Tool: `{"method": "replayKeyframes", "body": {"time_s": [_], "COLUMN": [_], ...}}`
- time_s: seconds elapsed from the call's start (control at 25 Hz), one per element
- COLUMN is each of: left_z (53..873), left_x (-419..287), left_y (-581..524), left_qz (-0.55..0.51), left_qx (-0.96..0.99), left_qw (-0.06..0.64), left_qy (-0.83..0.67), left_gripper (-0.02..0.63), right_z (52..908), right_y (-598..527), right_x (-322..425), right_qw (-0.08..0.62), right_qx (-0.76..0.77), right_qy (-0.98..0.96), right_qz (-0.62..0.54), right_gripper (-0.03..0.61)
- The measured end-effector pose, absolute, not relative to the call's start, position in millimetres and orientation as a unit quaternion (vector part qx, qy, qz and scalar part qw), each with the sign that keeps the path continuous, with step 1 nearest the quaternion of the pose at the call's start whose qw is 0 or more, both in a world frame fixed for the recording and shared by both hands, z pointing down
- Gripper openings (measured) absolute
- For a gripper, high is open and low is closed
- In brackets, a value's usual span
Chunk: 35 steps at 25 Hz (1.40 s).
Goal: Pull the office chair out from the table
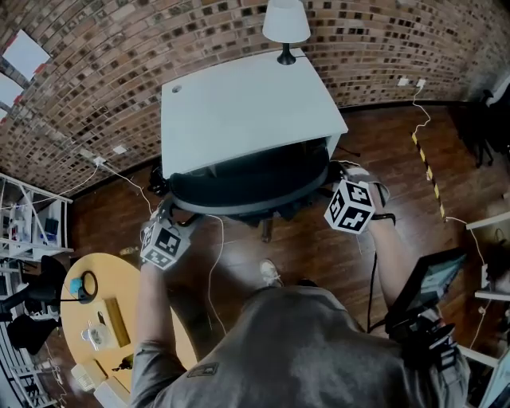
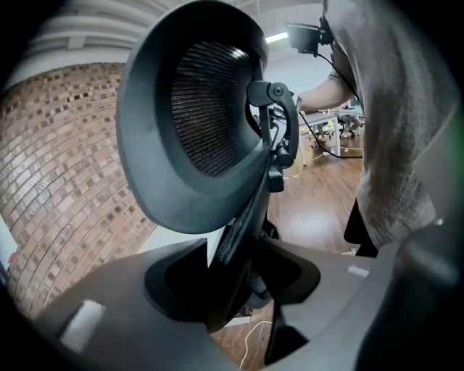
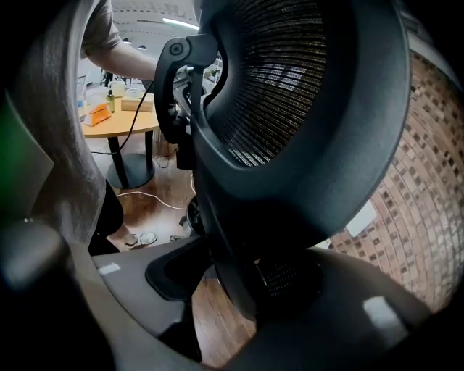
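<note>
left claw [image 2: 232, 286]: squeezed tight on the left edge of the office chair [image 1: 247, 191] back | right claw [image 3: 272, 279]: squeezed tight on the right edge of that back | office chair: black, its front tucked under the white table [image 1: 239, 103], back rim poking out toward the person | floor [image 1: 319, 247]: brown wood

The chair [image 1: 247, 187] stands at the worktop's [image 1: 239, 103] near edge, partly under it. A lamp [image 1: 286, 24] sits at the far edge, before the wall [image 1: 119, 64]. The left hand-held gripper [image 1: 171, 211] grips the chair back's left end and the right hand-held gripper [image 1: 335, 174] its right end. A round table [image 1: 135, 295] stands near left.
</note>
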<state>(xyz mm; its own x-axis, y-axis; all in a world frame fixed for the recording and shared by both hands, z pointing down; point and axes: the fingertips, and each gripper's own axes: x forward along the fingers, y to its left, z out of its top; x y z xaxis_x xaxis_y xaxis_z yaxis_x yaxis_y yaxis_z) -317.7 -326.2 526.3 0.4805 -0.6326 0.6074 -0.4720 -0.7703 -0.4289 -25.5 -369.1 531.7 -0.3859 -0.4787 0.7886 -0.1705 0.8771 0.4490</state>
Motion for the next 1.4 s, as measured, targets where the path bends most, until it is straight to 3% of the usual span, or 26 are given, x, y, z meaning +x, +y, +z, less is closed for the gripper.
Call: {"method": "replayKeyframes", "body": {"time_s": [1.4], "left_z": [519.4], "left_x": [-283.4], "left_y": [-148.5], "left_qz": [-0.392], "left_qx": [-0.847], "left_qw": [0.092], "left_qy": [0.348], "left_gripper": [0.207], "right_z": [529.4], "right_y": [-203.7], "right_x": [5.4], "right_qw": [0.510], "right_qx": [0.164], "right_qy": [-0.824], "right_qz": [-0.182], "right_gripper": [0.216]}}
